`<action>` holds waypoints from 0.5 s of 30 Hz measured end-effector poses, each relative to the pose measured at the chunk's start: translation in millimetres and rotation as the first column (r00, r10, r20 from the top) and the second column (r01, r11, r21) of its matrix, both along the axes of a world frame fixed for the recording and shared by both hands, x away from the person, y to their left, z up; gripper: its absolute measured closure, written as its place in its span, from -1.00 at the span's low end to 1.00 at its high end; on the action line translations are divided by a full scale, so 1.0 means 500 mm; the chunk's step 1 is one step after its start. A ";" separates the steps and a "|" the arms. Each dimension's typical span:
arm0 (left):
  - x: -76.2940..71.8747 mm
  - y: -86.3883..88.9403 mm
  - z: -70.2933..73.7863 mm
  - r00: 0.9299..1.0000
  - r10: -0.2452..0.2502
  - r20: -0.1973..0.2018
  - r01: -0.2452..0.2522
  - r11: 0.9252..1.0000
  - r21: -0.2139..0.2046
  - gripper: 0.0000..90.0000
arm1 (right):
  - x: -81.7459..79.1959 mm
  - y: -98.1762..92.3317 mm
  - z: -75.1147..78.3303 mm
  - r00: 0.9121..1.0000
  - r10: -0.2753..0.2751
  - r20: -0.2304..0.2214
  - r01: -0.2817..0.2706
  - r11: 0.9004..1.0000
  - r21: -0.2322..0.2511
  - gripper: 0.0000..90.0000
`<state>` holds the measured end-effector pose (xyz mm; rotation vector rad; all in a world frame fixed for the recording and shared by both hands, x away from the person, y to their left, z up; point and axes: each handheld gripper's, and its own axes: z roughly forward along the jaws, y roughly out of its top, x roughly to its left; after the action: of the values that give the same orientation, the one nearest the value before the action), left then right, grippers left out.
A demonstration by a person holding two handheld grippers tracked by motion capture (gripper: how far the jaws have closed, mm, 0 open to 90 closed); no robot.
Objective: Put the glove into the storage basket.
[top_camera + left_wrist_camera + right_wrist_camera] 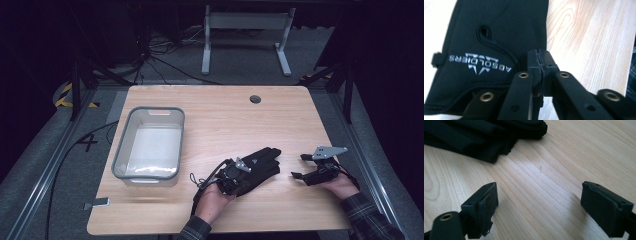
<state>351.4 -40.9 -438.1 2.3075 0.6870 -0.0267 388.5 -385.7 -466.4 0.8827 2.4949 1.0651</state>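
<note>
Your left gripper [248,165] rests on the black glove [257,167] near the tabletop's [225,115] front edge, fingers pressed together; your right gripper's [299,166] fingers are spread. Next, likely pinch the glove's cuff.

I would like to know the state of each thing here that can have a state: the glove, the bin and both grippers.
Black glove: lies flat on the table, under the left gripper.
Left gripper: jaws shut, nothing visible between the pads.
Right gripper: jaws wide open, nothing between them, apart from the glove.
Grey bin: upright, open on top; contents cannot be told.
</note>
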 end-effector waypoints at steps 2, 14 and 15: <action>0.009 0.000 0.014 1.000 -0.006 0.023 0.006 1.000 -0.013 0.73 | 0.000 0.000 0.000 1.000 0.000 0.002 0.000 1.000 -0.001 -0.68; 0.070 -0.017 0.036 0.997 -0.015 0.077 0.015 1.000 -0.005 -0.23 | 0.001 0.001 0.000 1.000 0.003 0.003 -0.003 1.000 -0.003 -0.69; 0.075 -0.022 0.034 0.996 -0.019 0.090 0.019 1.000 0.011 -0.30 | 0.001 0.001 0.000 1.000 0.003 0.002 -0.003 1.000 -0.003 -0.69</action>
<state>388.8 -51.9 -420.8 2.3100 0.6205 0.0722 388.8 -385.3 -466.6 0.8768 2.4957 1.0630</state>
